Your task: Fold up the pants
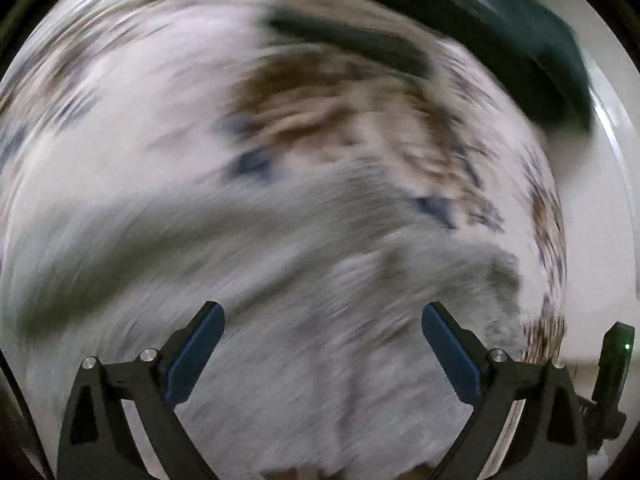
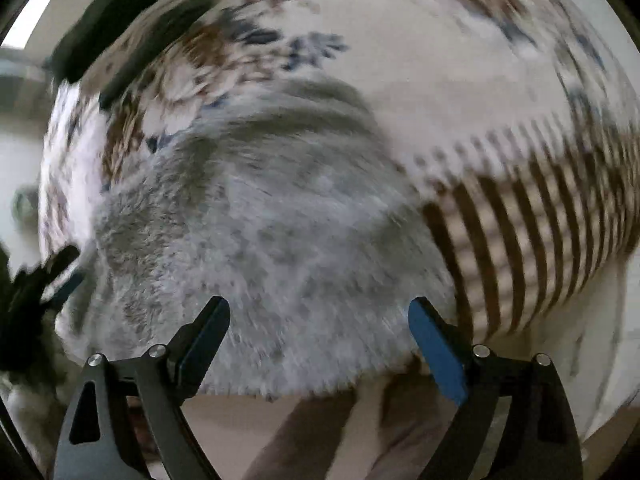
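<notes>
The grey fuzzy pants (image 1: pixel 320 280) lie on a patterned cloth and fill the lower half of the left wrist view, smeared by motion blur. My left gripper (image 1: pixel 323 306) hangs above them, open, with nothing between its blue pads. In the right wrist view the same pants (image 2: pixel 260 220) lie bunched, and their near edge ends at the cloth's border. My right gripper (image 2: pixel 319 300) is also open and empty above that near edge. Neither gripper touches the fabric.
The white cloth has a brown and blue flower print (image 1: pixel 120 100) and a brown striped band (image 2: pixel 540 220). A dark green bulky object (image 1: pixel 520 40) lies at its far side. A black device with a green light (image 1: pixel 616 360) shows at the right edge. Beige floor (image 2: pixel 280 420) lies below.
</notes>
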`<state>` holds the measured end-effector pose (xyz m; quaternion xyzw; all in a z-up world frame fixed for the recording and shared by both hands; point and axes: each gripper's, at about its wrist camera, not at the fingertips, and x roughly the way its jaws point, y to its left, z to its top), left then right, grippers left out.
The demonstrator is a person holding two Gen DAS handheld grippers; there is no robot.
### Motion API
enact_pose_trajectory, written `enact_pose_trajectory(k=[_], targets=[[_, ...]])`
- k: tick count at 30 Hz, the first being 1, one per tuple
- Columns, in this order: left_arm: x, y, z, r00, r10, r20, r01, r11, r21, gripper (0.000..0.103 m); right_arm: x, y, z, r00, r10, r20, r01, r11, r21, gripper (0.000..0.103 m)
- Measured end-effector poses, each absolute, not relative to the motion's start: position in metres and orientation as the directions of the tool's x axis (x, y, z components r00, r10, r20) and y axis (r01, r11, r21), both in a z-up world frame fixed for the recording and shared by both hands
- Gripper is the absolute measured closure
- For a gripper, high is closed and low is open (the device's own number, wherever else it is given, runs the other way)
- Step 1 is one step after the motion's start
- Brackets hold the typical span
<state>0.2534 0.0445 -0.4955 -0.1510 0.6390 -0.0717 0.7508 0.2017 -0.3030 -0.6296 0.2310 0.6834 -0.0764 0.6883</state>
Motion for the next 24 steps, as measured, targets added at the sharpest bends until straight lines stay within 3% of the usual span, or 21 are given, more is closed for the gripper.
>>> enact_pose_trajectory(k=[6, 9, 11, 15, 18, 23, 24], targets=[[0.164, 0.185, -0.512, 0.316, -0.208, -0.926, -0.605, 0.707, -0.365, 0.002, 0.241, -0.25, -0.631, 0.047, 0.241, -0.969, 0.333, 0.911, 0.243, 0.01], [0.123, 0.236, -0.534, 0.4, -0.183, -0.898, -0.753, 0.492, -0.436, 0.003, 0.251, -0.223, -0.631, 0.03, 0.24, -0.97, 0.28, 0.93, 0.238, 0.01], [0.111, 0.252, -0.548, 0.457, -0.177, -0.872, -0.772, 0.408, -0.488, 0.004, 0.26, -0.206, -0.634, 0.014, 0.233, -0.972, 0.255, 0.94, 0.229, 0.01], [0.107, 0.273, -0.58, 0.63, -0.245, -0.737, -0.708, 0.209, -0.674, 0.004, 0.266, -0.188, -0.642, -0.024, 0.212, -0.977, 0.245, 0.949, 0.2, 0.01], [0.116, 0.278, -0.6, 0.682, -0.255, -0.685, -0.674, 0.145, -0.724, 0.004, 0.27, -0.18, -0.652, -0.053, 0.196, -0.979, 0.256, 0.95, 0.177, 0.01], [0.137, 0.277, -0.605, 0.675, -0.225, -0.703, -0.666, 0.224, -0.712, 0.005, 0.276, -0.17, -0.67, -0.103, 0.172, -0.98, 0.271, 0.952, 0.139, 0.01], [0.138, 0.278, -0.603, 0.681, -0.209, -0.701, -0.66, 0.239, -0.712, 0.014, 0.276, -0.168, -0.673, -0.109, 0.17, -0.979, 0.273, 0.953, 0.135, 0.01]])
